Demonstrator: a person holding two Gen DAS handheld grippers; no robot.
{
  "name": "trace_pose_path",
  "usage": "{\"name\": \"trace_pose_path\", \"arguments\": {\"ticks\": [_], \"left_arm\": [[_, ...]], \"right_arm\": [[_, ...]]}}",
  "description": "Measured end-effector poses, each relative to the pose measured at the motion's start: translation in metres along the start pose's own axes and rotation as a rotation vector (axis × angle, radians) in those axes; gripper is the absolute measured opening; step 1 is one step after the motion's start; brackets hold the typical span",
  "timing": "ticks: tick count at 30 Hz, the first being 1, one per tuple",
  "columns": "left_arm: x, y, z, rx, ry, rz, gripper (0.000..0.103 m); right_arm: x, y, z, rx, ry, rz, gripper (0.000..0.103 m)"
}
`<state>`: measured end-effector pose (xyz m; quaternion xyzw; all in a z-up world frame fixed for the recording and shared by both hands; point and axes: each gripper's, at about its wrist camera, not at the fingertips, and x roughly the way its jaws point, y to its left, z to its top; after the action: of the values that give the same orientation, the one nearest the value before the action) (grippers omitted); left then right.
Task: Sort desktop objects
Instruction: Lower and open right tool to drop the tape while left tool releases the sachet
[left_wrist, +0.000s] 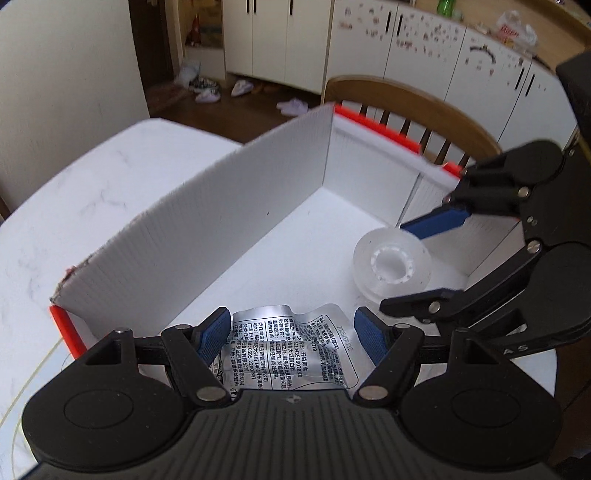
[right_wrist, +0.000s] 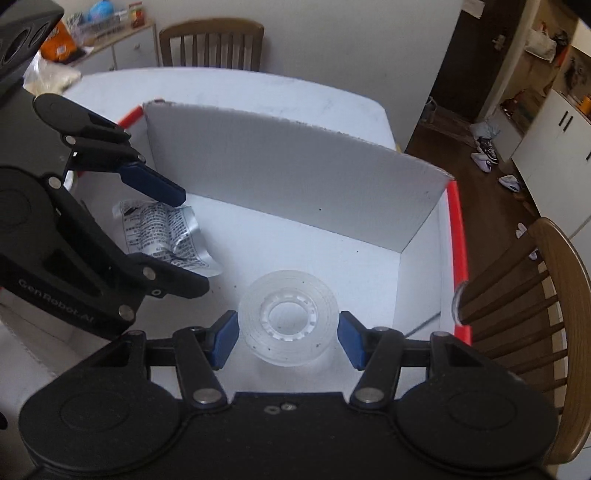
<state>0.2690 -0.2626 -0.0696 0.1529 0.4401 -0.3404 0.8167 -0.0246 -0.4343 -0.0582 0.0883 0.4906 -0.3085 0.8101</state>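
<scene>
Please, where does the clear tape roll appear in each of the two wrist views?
Left wrist view: the clear tape roll lies right of centre on the box floor, between the right gripper's open jaws.
Right wrist view: the roll sits low at centre, between the same jaws.
Shared landmark: the silver printed packet and the white box wall.

Tape roll (right_wrist: 288, 321) and foil packet (right_wrist: 168, 236) apart inside box (right_wrist: 295, 166), on table (left_wrist: 74, 206).
</scene>
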Motion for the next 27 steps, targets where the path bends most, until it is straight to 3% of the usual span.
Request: {"name": "trace_pose_path", "arguments": {"ticks": [6, 14, 19, 27], "left_arm": [[0.014, 0.003, 0.006, -0.018, 0.117, -0.014, 0.073], [0.025, 0.013, 0.007, -0.083, 0.202, -0.022, 0.073], [0.025, 0.012, 0.008, -0.087, 0.206, -0.019, 0.074], [0.027, 0.015, 0.011, -0.104, 0.209, -0.025, 0.076]], "right_arm": [[0.019, 0.005, 0.010, -0.104, 0.117, 0.017, 0.058], [0.032, 0.003, 0.009, -0.110, 0.190, 0.054, 0.059], [0.027, 0.001, 0.011, -0.104, 0.157, 0.065, 0.076], [0.003, -0.005, 0.006, -0.080, 0.083, 0.094, 0.083]]}}
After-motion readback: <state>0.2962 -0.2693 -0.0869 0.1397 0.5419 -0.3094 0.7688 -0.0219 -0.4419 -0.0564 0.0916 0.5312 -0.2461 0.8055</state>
